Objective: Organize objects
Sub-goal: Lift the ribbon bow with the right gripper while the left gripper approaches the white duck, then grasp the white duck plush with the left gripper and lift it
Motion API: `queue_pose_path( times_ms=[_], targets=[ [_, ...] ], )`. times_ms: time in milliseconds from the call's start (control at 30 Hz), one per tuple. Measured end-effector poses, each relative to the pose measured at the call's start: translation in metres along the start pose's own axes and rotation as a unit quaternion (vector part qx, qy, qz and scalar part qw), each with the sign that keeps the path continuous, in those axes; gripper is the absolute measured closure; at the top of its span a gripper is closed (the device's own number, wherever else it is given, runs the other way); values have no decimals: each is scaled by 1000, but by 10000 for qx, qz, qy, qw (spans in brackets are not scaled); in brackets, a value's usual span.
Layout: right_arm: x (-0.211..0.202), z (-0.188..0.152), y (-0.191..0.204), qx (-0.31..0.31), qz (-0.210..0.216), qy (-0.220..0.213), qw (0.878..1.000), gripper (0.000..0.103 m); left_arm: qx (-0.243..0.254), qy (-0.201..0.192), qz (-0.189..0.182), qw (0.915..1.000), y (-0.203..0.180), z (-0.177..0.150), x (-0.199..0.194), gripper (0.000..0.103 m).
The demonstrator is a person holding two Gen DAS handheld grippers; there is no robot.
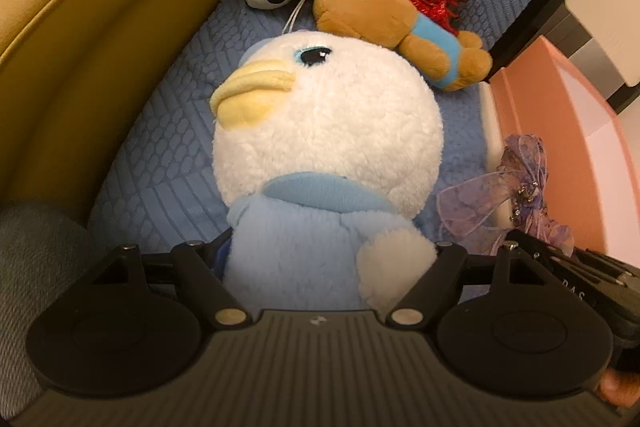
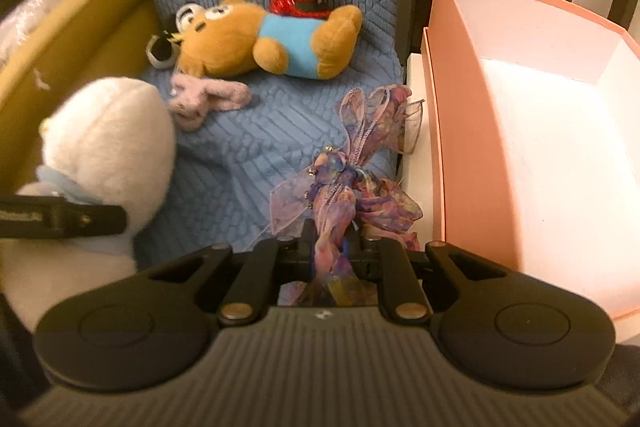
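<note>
Duck plush [image 1: 320, 131] is sitting on the blue cover, left gripper [image 1: 320, 267] clamping its body; right gripper [image 2: 332, 251] is pinching the purple ribbon bow [image 2: 344, 183]. Next, likely carrying both to the pink box [image 2: 472, 155] at three o'clock.

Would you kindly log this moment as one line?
left gripper: shut on white-and-blue plush duck | right gripper: shut on purple organza ribbon bow | pink cardboard box: open, right of blue quilted cover
</note>
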State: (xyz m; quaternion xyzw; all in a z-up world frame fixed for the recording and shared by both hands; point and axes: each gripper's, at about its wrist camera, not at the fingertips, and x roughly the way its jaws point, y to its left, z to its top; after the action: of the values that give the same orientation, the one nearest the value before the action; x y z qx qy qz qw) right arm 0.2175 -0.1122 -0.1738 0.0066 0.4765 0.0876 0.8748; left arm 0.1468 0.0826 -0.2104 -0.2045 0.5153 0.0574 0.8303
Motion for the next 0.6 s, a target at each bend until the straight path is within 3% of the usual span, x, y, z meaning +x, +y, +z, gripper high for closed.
queue_pose_path(
  times_ms=[267, 600],
  targets=[
    [-45, 5, 3, 72, 235, -181, 9995, 88, 12, -72, -169, 9998, -22, -3, -31, 22],
    [-103, 35, -13, 258, 463, -526, 9972, 88, 173, -287, -416, 9986, -64, 11, -75, 22]
  ],
)
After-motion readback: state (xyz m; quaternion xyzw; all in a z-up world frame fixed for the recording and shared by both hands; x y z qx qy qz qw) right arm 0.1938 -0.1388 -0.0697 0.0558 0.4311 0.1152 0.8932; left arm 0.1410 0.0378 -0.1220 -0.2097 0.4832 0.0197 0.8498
